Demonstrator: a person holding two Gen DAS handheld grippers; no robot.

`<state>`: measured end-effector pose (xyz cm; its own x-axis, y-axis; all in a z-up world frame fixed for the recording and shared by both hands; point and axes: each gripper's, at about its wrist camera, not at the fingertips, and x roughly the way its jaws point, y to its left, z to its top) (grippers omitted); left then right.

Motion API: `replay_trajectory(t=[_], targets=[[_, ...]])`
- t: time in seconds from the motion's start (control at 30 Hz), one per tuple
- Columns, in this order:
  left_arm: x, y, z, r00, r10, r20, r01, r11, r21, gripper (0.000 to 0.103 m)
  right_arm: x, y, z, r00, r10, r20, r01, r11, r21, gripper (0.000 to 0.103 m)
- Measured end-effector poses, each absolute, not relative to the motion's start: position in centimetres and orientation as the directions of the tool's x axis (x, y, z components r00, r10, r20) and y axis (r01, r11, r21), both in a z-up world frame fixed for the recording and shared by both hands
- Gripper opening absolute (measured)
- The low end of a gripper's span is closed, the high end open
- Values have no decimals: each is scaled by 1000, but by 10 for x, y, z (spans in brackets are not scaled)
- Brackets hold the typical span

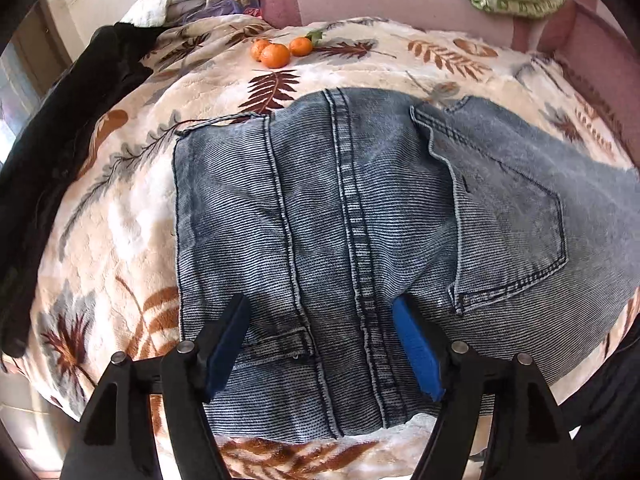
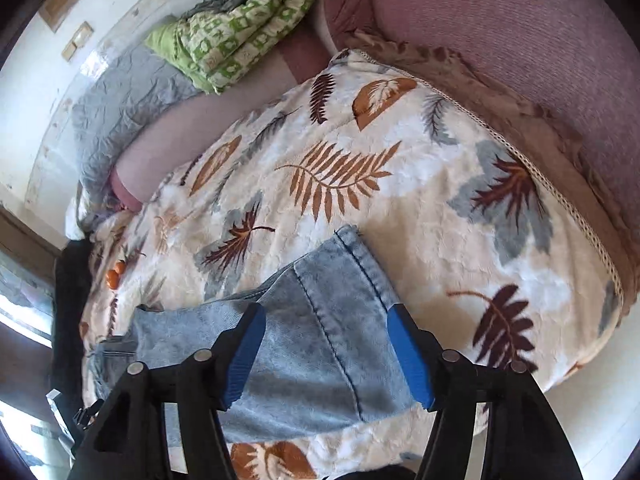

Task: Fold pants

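Observation:
Blue washed denim pants (image 1: 360, 200) lie folded on a leaf-print blanket (image 1: 120, 220), with a back pocket (image 1: 512, 232) facing up on the right. My left gripper (image 1: 320, 304) hovers over their near part, its blue pads wide apart and pinching no cloth. In the right wrist view a paler stretch of the pants (image 2: 320, 360) lies on the blanket (image 2: 360, 160), with a hem end pointing away. My right gripper (image 2: 326, 312) stands open above it, and the denim shows between its fingers without being gripped.
Three tangerines (image 1: 276, 54) rest on the blanket beyond the pants. A black garment (image 1: 60, 140) hangs along the left edge. A green patterned quilt (image 2: 240, 28) and a grey cover (image 2: 120, 100) lie on the pink sofa (image 2: 520, 40) behind.

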<state>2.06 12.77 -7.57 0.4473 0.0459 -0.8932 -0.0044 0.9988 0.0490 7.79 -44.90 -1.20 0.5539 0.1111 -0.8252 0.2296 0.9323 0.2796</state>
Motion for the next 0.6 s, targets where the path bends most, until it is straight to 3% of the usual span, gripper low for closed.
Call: replay_trajectory(t=[0.07,0.2,0.23,0.3,0.33,0.47,0.6], targets=[[21,130,-76,445,45,-895,3,999,51,75,106,-451,-20,530,45,-847,218,958,187,67],[20,127,-77,453,61,-889,17,997,77,76,156,-455,-54,382,178,-907,162,953,256,61],[20,126,-78,455,62,-888,16,997,78,76,163,-451,-60,360,172,-917,143,961,237,56],[21,127,-77,458,62,-887,18,997,79,76,170,-444,-69,308,153,-939,109,975,195,17],[21,127,-77,458,60,-887,17,997,76,76,171,-442,-68,307,138,-942,106,978,178,14],[19,126,-76,459,63,-886,18,997,80,76,160,-460,-53,439,54,-897,201,967,157,14],[19,123,-70,453,88,-887,3,995,100,77,160,-447,-88,367,22,-930,172,981,91,20]])
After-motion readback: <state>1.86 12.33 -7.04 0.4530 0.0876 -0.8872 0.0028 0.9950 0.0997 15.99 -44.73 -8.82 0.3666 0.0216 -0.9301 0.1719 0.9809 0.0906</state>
